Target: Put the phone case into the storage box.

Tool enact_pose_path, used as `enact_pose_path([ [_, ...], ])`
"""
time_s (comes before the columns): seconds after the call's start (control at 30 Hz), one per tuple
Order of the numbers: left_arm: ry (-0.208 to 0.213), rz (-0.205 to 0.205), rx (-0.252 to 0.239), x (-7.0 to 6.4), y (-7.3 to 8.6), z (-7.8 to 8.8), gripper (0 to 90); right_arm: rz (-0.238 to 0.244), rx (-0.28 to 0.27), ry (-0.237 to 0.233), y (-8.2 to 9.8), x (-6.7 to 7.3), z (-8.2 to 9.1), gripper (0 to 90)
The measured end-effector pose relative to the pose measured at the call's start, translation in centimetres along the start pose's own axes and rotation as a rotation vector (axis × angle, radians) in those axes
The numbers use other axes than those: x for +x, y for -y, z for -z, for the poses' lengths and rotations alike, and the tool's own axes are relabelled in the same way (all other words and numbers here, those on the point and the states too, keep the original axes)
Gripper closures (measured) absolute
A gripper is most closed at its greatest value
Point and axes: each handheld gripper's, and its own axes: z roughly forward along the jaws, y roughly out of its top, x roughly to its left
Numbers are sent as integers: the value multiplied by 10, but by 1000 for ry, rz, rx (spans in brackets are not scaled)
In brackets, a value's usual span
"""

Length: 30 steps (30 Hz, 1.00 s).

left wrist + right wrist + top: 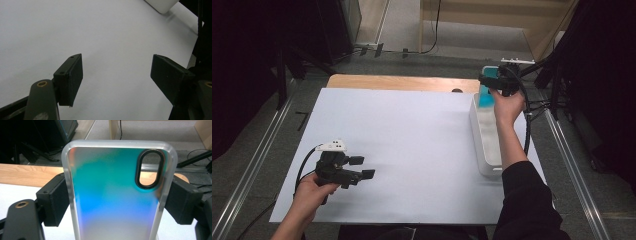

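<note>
A phone case (pixel 112 192) with a shimmering teal-and-blue back, frosted rim and oval camera hole stands upright between my right gripper's (pixel 116 200) pads, which press on its two long edges. In the high view the phone case (pixel 486 95) hangs over the far end of a white bin (pixel 484 145), with my right gripper (pixel 494 82) shut on it. At the near left, my left gripper (pixel 362 167) hovers over the white sheet (pixel 412 145), jaws apart. The left gripper (pixel 116 75) has nothing between its pads.
The long white bin runs along the sheet's right side. Bare wooden tabletop (pixel 402 82) shows beyond the sheet's far edge. Metal rails (pixel 257 160) flank the table, and dark stands and cables (pixel 557 90) crowd the far right.
</note>
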Motion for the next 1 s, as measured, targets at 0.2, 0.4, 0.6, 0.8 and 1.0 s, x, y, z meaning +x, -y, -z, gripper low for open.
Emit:
enact_pose_path([
  [0.2, -8, 2, -5, 0, 0, 0, 258, -9, 15, 8, 7, -5, -5, 151],
  [0.4, -2, -4, 0, 0, 0, -1, 258, -7, 22, 8, 11, -4, -9, 151],
  [0.6, -9, -1, 1, 0, 0, -1, 258, -17, 32, -1, 17, -5, -13, 150],
  [0.8, -10, -4, 1, -1, 0, -2, 258, 11, 36, 1, 20, -1, -15, 150],
  [1.0, -5, -6, 2, -1, 0, -2, 259, 24, 44, 8, 25, 0, -19, 150],
])
